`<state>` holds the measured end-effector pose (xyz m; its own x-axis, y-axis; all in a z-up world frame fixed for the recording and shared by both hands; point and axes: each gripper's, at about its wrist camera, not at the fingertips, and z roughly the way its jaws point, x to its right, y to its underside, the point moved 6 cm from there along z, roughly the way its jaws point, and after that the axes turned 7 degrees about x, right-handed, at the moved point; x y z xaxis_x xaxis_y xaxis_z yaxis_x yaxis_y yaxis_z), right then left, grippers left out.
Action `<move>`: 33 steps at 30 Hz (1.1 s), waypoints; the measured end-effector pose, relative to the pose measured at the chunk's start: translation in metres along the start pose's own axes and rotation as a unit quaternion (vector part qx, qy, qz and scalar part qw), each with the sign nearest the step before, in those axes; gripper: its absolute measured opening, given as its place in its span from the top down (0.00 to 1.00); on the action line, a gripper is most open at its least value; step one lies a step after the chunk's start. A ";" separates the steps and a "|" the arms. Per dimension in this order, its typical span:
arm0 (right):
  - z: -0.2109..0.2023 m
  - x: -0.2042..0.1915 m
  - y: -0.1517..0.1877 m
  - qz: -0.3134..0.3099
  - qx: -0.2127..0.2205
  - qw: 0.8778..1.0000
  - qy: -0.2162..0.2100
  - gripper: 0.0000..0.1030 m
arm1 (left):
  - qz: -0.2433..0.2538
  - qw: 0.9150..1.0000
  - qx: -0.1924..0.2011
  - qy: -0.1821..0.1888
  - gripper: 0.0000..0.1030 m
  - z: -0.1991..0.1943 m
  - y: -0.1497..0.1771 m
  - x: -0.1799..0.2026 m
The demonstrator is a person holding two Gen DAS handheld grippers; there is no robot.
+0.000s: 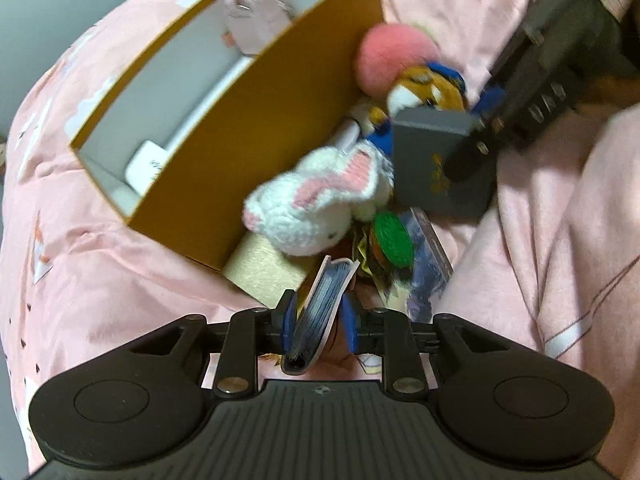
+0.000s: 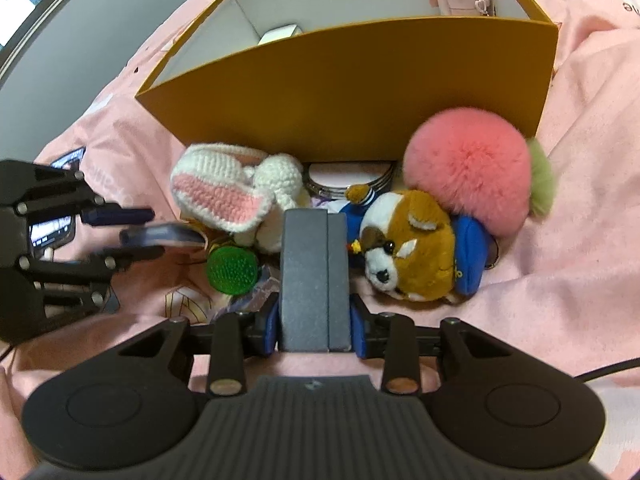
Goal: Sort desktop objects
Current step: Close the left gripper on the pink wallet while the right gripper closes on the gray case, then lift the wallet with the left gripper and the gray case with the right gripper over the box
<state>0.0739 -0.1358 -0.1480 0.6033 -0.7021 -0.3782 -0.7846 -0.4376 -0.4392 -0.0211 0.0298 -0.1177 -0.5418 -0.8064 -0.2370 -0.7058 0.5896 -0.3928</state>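
Note:
My left gripper (image 1: 318, 320) is shut on a small booklet (image 1: 320, 308) with a pale cover and dark page edges, held edge-on. My right gripper (image 2: 314, 330) is shut on a grey box (image 2: 312, 276); that box also shows in the left wrist view (image 1: 434, 160). Both hold their things just above a pile beside the yellow box (image 2: 352, 92), which also shows in the left wrist view (image 1: 256, 128). The pile holds a crocheted white rabbit (image 1: 316, 204), a plush dog (image 2: 408, 248), a pink pompom (image 2: 468, 176) and a green disc (image 2: 232, 268).
A pink cloth (image 2: 580, 200) covers the surface. The yellow box holds white items (image 1: 146, 166) and a pale pink pouch (image 1: 256, 16). A gold card (image 1: 268, 272) and a blue packet (image 1: 428, 272) lie by the pile. A round tin (image 2: 348, 178) sits against the box wall.

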 end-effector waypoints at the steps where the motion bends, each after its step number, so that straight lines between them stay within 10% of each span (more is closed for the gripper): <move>1: 0.001 0.001 -0.002 0.003 0.000 1.000 -0.002 0.63 | 0.010 1.000 -0.006 0.004 0.73 0.003 0.002 0.002; 6: 0.003 0.003 -0.008 0.007 -0.001 1.000 -0.006 0.63 | 0.033 0.999 -0.017 0.000 0.75 0.007 0.002 0.010; 11: -0.003 0.004 -0.010 0.001 0.007 1.000 -0.006 0.65 | -0.063 0.998 -0.013 0.018 0.77 -0.004 0.002 -0.012; 21: -0.048 -0.005 -0.024 -0.033 0.061 0.998 -0.005 0.66 | -0.254 0.965 0.045 0.052 0.81 -0.058 0.002 -0.054; 33: -0.112 -0.010 -0.077 -0.052 0.181 0.982 0.004 0.66 | -0.320 0.934 0.147 0.053 0.82 -0.113 -0.047 -0.095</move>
<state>0.1125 -0.1584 -0.0188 0.6756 -0.6691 -0.3097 -0.6153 -0.2802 -0.7368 0.0116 0.0838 0.0240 -0.1048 -0.9714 0.2132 -0.7534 -0.0624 -0.6546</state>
